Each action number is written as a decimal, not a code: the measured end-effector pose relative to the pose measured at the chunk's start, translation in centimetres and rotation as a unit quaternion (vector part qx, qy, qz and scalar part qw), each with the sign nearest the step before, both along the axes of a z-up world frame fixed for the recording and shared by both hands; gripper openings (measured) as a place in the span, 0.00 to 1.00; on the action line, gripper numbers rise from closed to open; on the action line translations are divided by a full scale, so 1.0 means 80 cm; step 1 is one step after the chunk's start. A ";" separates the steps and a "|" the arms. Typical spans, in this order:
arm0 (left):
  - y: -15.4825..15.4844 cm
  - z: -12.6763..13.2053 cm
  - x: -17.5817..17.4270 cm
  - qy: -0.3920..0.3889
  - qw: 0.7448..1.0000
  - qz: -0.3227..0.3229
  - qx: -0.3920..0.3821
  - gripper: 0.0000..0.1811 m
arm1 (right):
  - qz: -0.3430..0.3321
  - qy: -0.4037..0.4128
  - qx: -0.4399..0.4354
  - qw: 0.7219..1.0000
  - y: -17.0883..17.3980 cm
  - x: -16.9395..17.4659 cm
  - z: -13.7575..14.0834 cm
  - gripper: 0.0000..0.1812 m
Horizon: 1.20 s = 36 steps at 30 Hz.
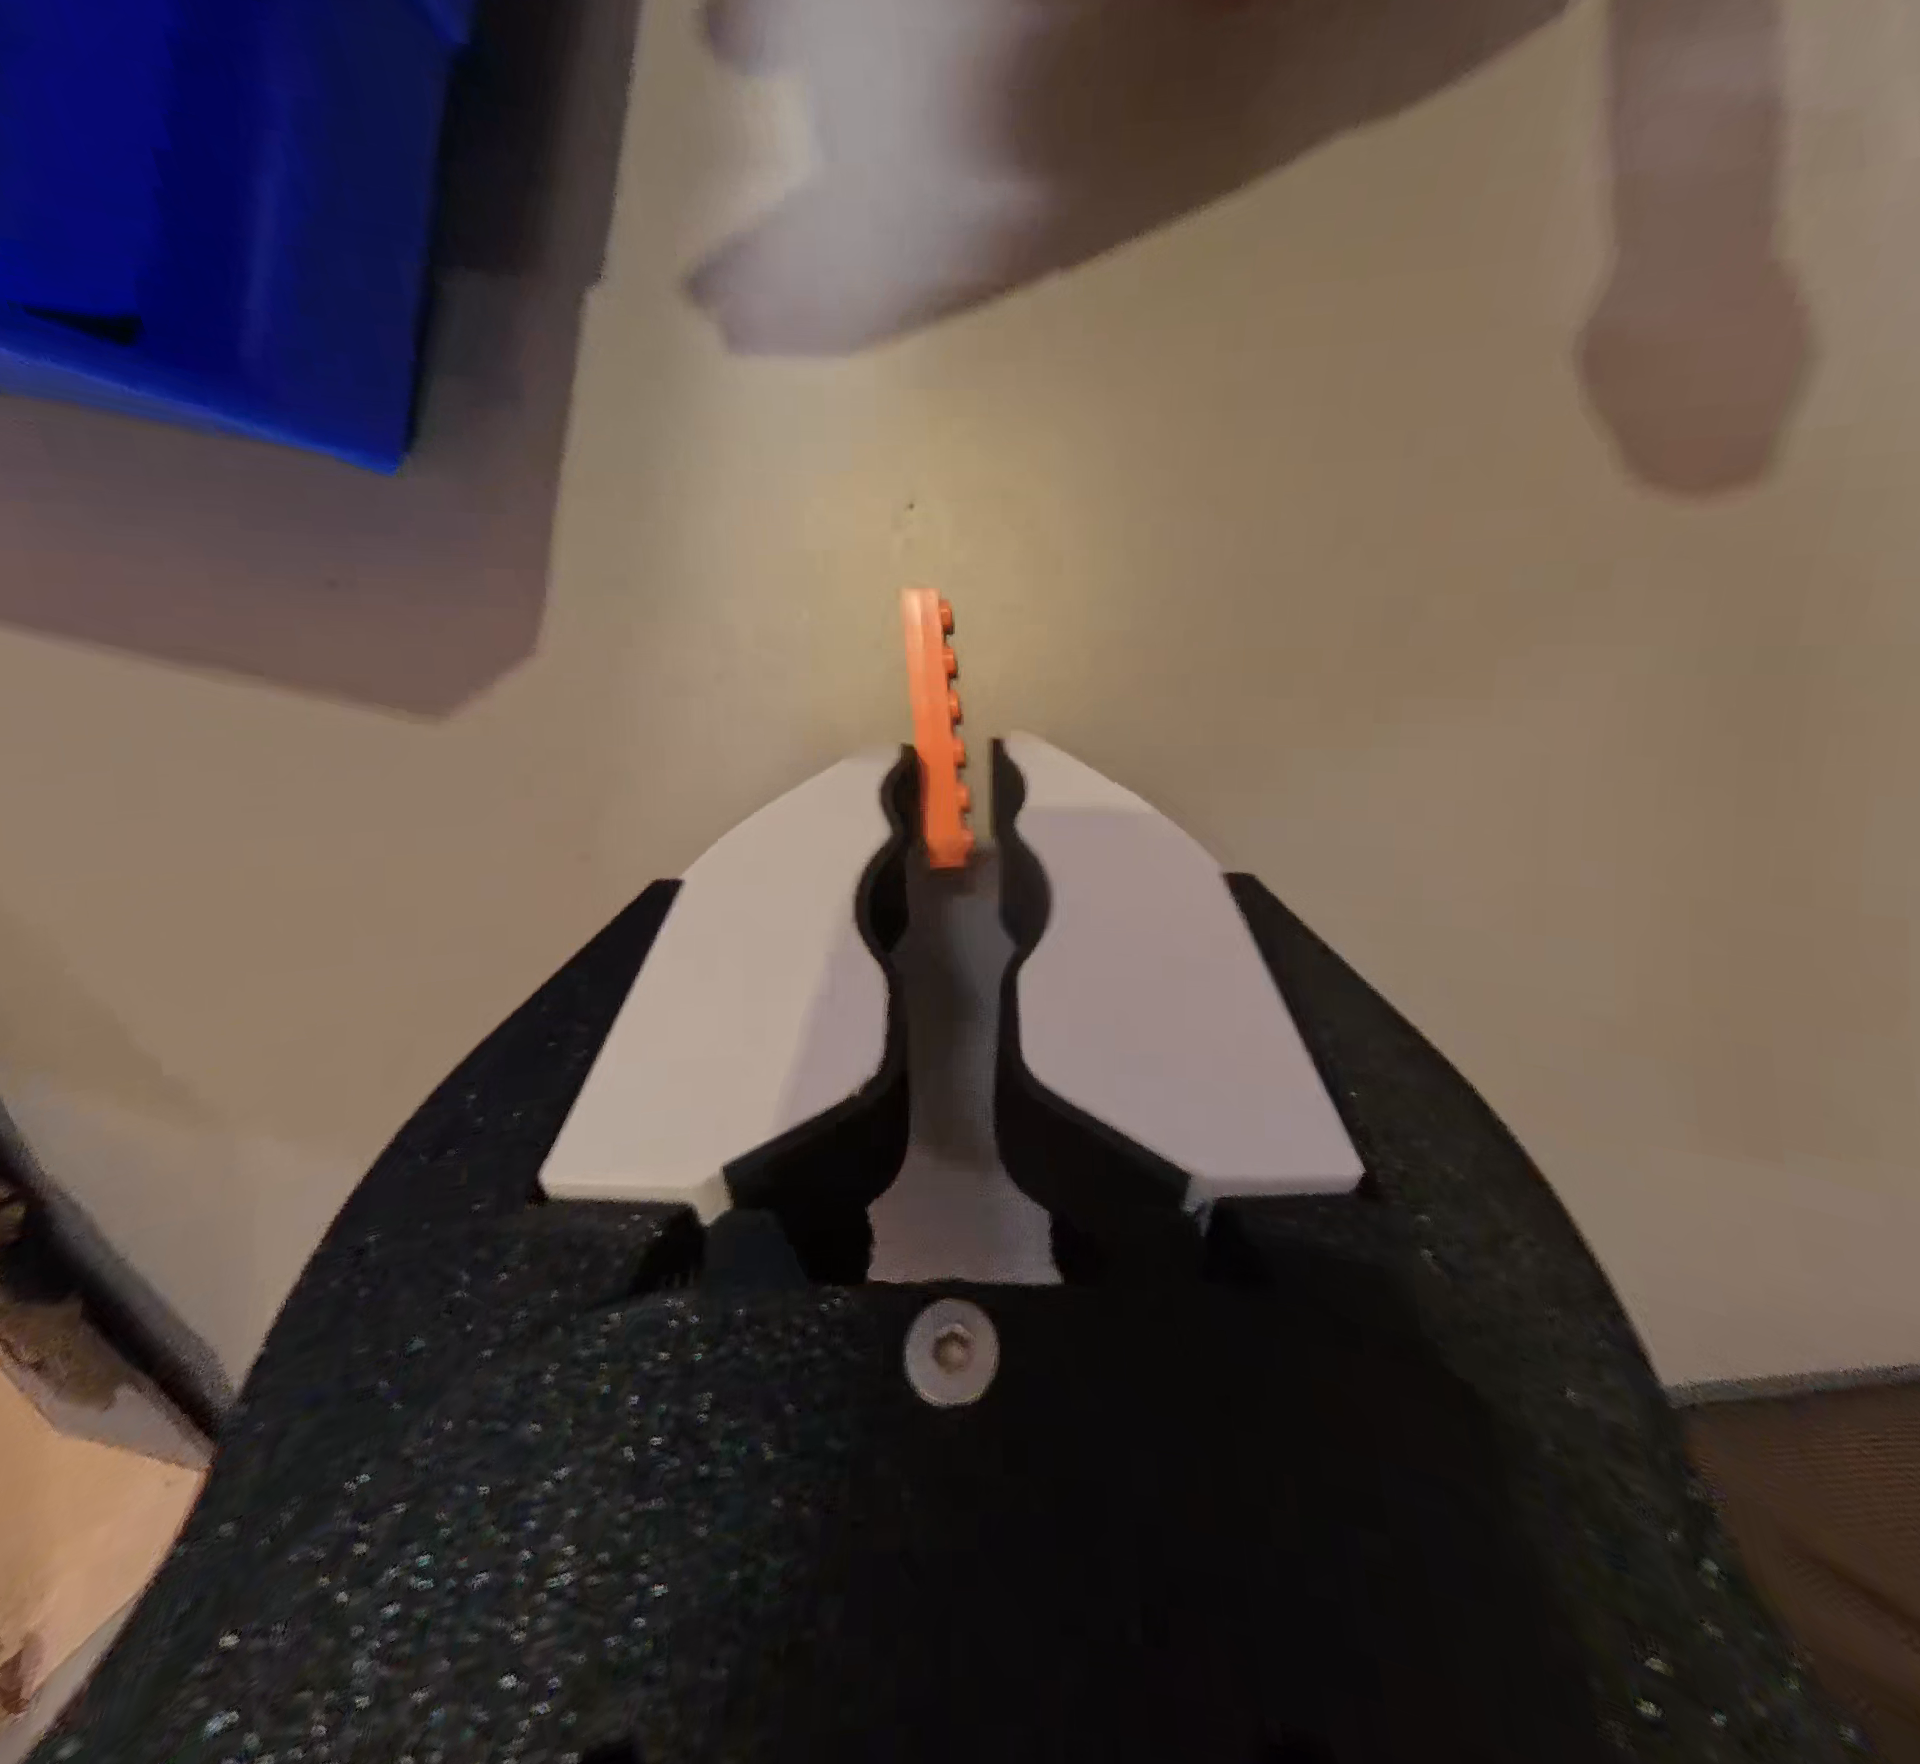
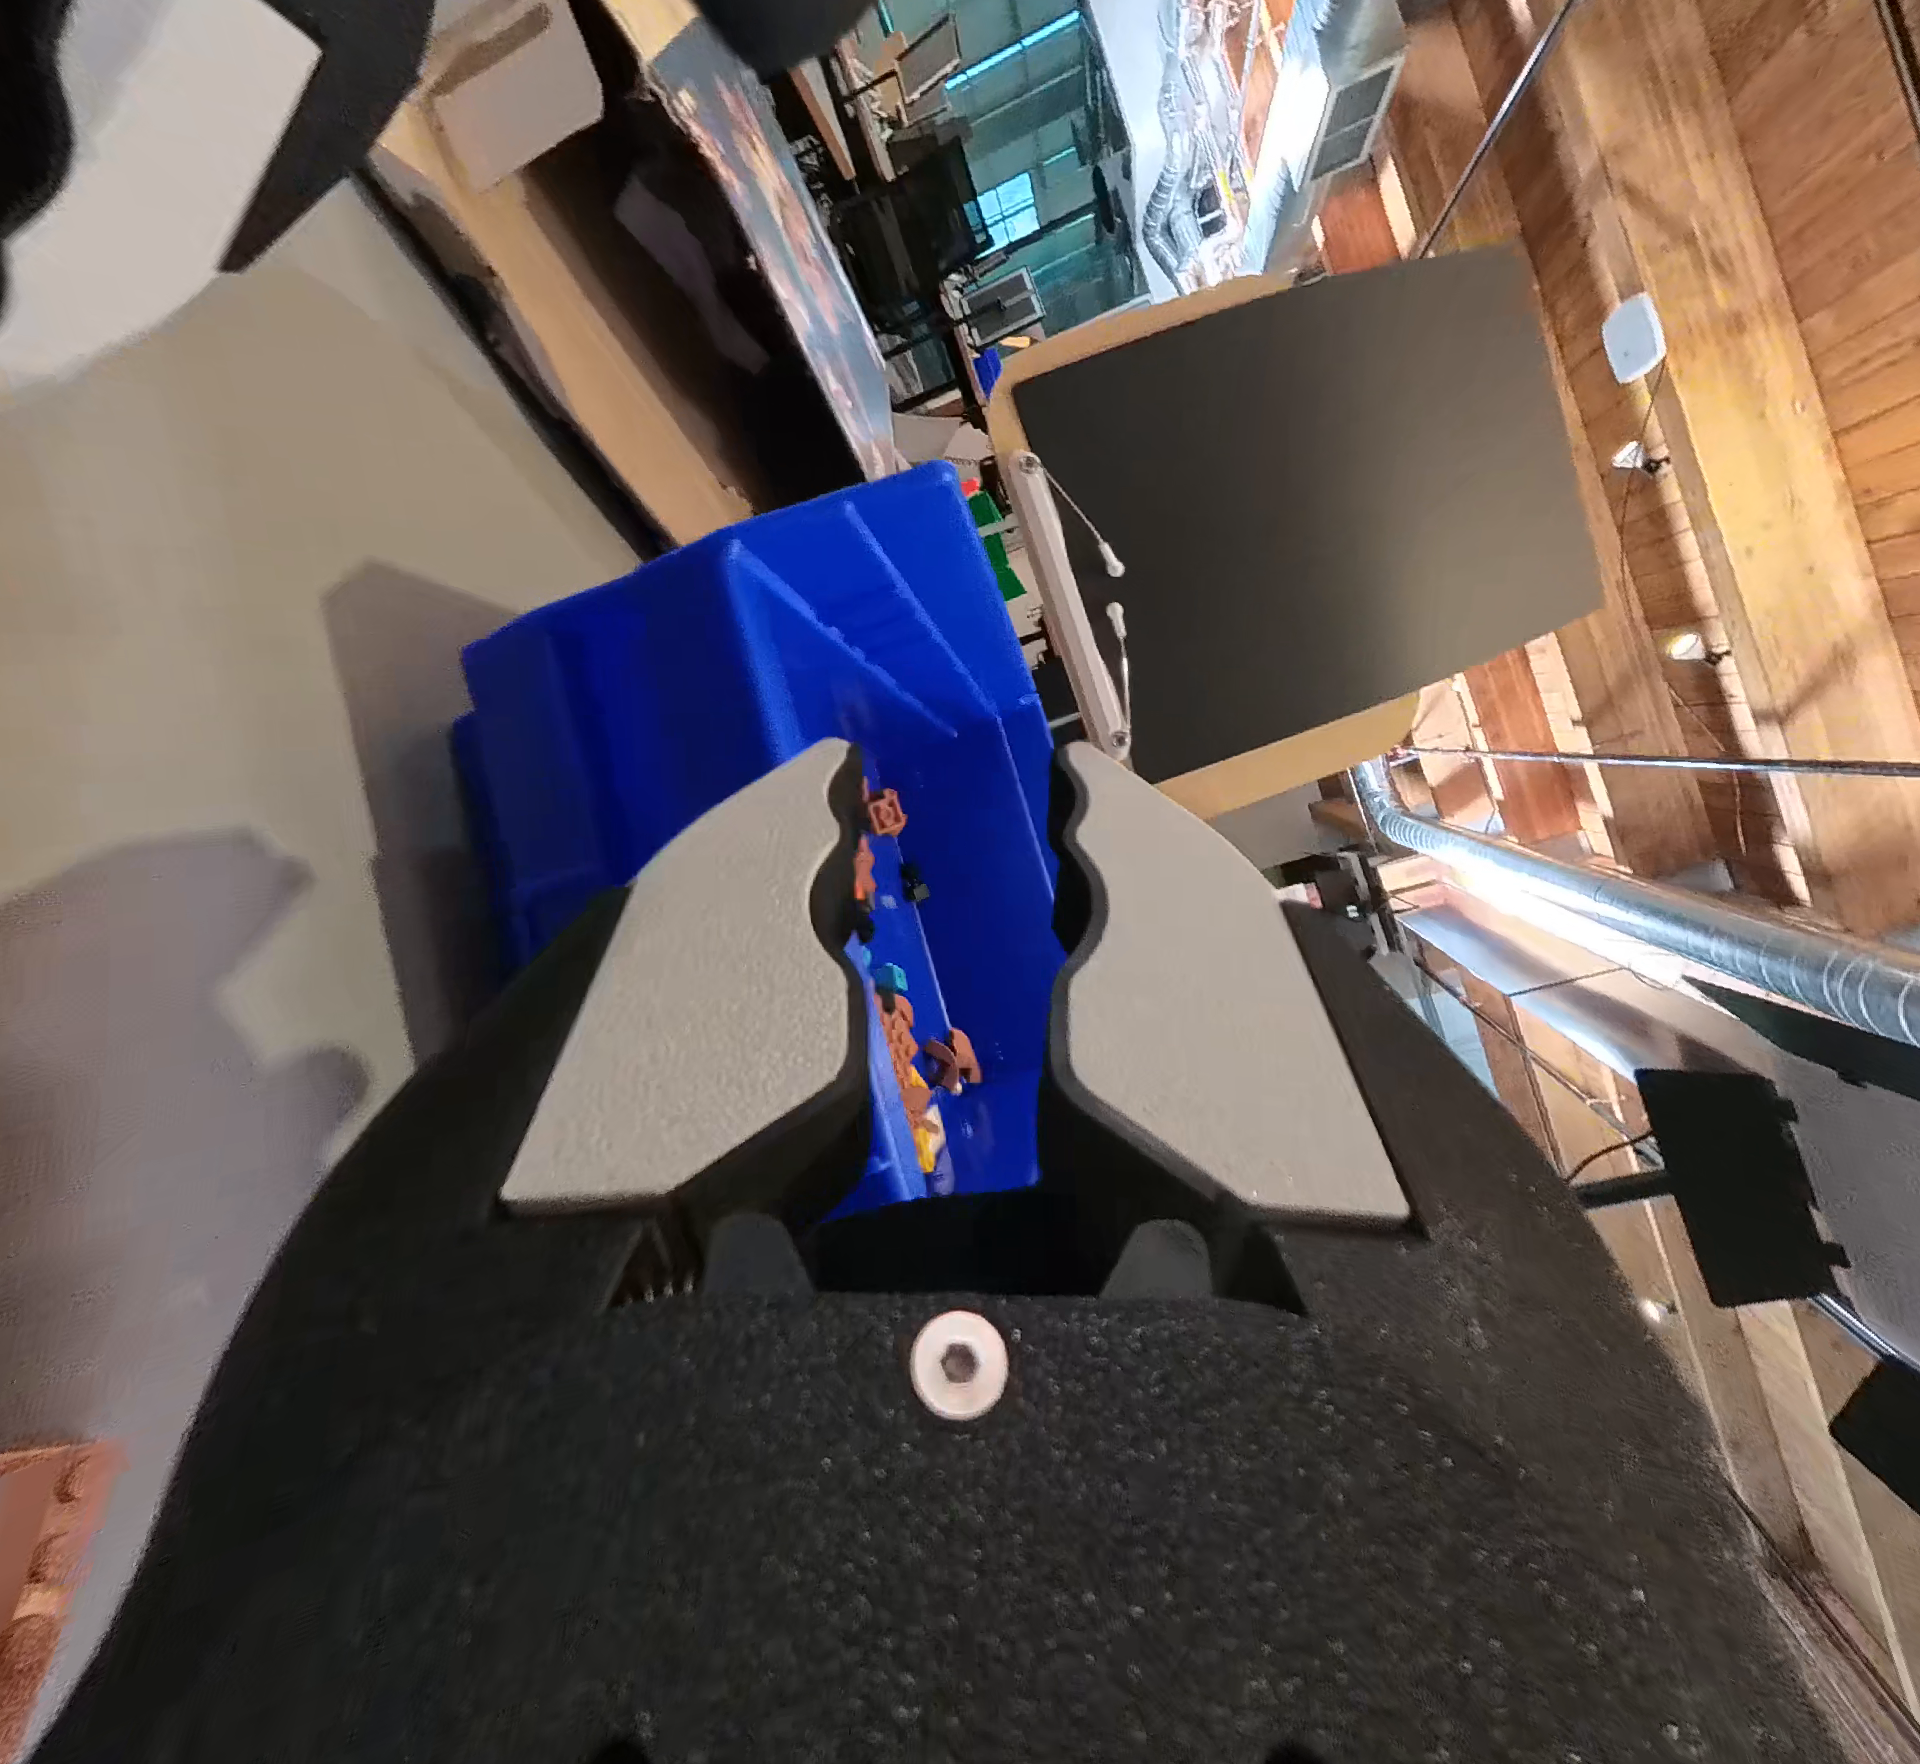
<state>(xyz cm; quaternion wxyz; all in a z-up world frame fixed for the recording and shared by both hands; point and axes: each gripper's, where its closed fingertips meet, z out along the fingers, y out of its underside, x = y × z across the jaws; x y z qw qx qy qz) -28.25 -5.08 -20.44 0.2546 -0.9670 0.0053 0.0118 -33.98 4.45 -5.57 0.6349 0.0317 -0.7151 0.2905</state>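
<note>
My left tongs [image 1: 951, 805] pinch a thin orange studded plate [image 1: 938, 738] edgewise: light, stiff, likely slippery. My right tongs [image 2: 951, 841] spread, empty, over the blue bin [image 2: 727, 675].

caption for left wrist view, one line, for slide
Left gripper pinches an orange studded plate edge-on above a beige tabletop, blue bin at upper left.

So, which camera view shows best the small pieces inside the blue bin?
The right wrist view: it looks into the blue bin, and the small pieces on its floor show between the open fingers. The left wrist view shows only the bin's blurred outer wall, with no pieces visible.
</note>
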 end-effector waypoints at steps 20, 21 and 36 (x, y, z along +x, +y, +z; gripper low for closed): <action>0.091 0.199 -0.022 -0.047 0.842 0.120 0.524 0.04 | 0.089 0.004 -0.083 0.993 -0.030 0.040 0.019 0.29; 0.093 0.198 -0.020 -0.041 0.843 0.118 0.523 0.04 | 0.083 0.012 -0.078 0.993 -0.032 0.039 0.018 0.30; 0.112 0.195 -0.002 0.037 0.856 0.098 0.506 0.04 | 0.029 0.053 -0.068 0.996 -0.025 0.028 0.021 0.32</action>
